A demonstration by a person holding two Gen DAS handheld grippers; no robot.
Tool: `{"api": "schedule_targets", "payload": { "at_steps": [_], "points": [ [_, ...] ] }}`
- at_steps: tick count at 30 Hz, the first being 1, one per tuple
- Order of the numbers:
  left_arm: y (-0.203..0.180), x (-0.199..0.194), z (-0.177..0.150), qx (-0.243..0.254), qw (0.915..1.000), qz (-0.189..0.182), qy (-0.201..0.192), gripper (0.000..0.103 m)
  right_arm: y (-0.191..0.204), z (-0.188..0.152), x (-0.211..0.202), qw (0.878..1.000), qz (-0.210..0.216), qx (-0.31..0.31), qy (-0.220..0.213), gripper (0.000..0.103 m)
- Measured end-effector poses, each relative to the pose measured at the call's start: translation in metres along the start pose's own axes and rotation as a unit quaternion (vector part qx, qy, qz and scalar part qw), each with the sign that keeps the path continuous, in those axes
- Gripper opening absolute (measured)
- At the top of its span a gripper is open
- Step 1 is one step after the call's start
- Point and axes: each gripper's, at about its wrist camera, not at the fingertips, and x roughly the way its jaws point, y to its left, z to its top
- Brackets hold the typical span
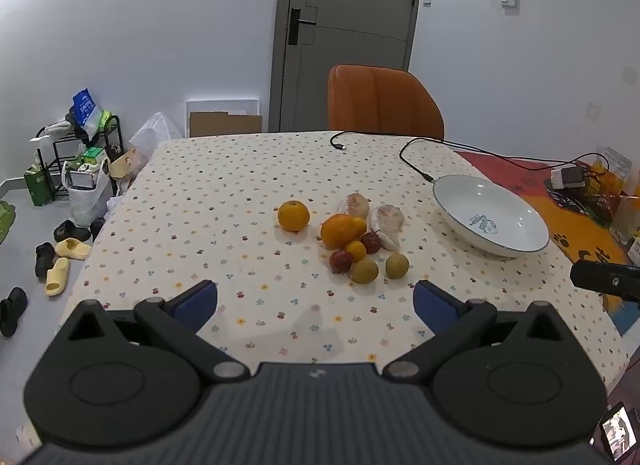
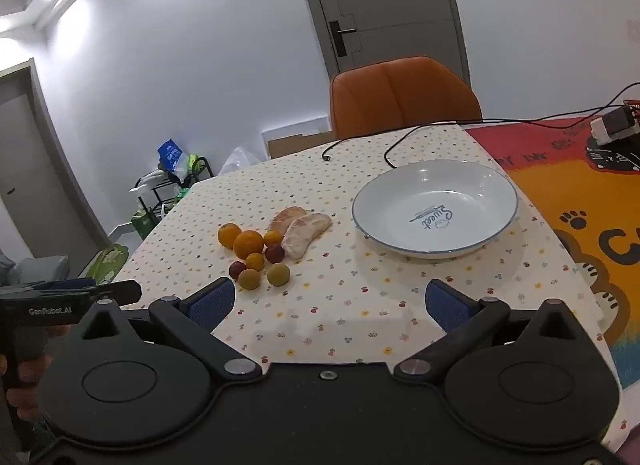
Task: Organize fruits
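the left gripper (image 1: 316,301) is hanging over the near edge of the table (image 1: 224,185) with its jaws spread wide, holding nothing and touching nothing; the right gripper (image 2: 328,303) is hovering the same way, wide and empty, its blue pads (image 2: 212,301) well clear of the cloth; the fruits are sitting in a tight cluster near the middle of the table, the lone orange (image 1: 293,215) a little toward the left edge, the bigger orange (image 1: 340,231) pressing against two small red fruits (image 1: 341,261) and two yellow-green ones (image 1: 397,265), with peeled pale segments (image 1: 386,223) behind them toward the far edge; the empty white plate (image 1: 452,209) is waiting toward the right edge, apart from the pile; the likely trouble is crowding, since closing on one round fruit may be nudging its neighbours and sending them rolling toward an edge; the soft segments may be squashing under a firm pinch; the black cable (image 1: 412,163) lying just beyond the plate's far rim could be snagging a gripper reaching over it.
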Motion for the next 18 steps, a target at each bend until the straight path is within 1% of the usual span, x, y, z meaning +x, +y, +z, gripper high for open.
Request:
{"api": "schedule_targets", "payload": {
  "at_steps": [1,18],
  "points": [
    [-0.0122,0.0017,-0.0040,0.014,0.9998,0.014,-0.006,0.103,-0.0105,-0.0018,-0.0052,1.000,-0.012,0.004,-0.004,0.103],
    [-0.0070,-0.0004,-0.0052,0.008,0.9999,0.010,-0.004,0.103,-0.0061,-0.0035,-0.0027,1.000,-0.020,-0.009,0.000,0.103]
  ]
}}
